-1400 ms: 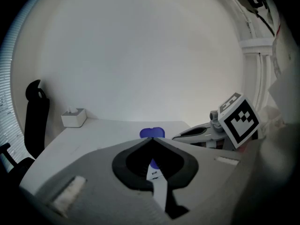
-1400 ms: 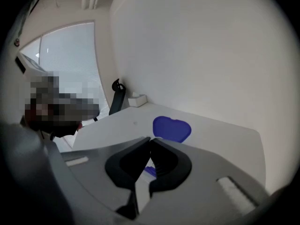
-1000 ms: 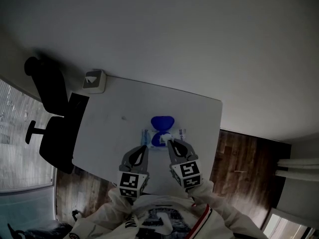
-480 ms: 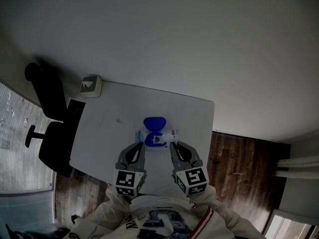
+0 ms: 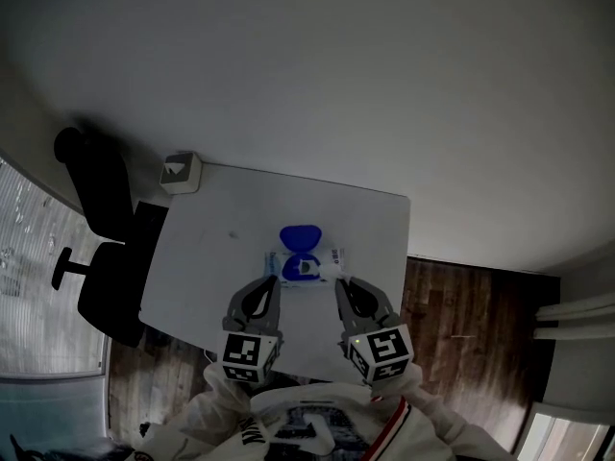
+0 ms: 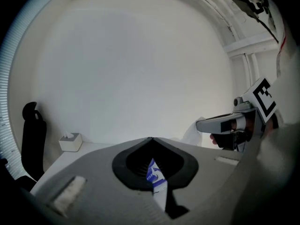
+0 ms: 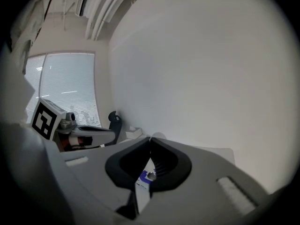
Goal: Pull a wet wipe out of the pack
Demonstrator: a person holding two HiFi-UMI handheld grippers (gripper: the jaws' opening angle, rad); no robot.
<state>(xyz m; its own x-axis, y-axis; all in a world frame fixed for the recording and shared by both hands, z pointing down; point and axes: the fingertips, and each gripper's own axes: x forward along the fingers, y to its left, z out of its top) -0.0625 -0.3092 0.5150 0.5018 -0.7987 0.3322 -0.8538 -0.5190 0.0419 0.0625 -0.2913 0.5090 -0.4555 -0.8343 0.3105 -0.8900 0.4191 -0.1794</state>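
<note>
Left claw (image 5: 275, 280) clenched on the pack's (image 5: 307, 267) left end; right claw (image 5: 338, 279) clenched on its right end. Pack over mid-tabletop (image 5: 216, 257), toward near edge, blue lid (image 5: 300, 236) open.

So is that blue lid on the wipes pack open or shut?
Open. In the head view the blue lid lies flipped back beyond the pack on the white table, leaving the opening uncovered.
</note>
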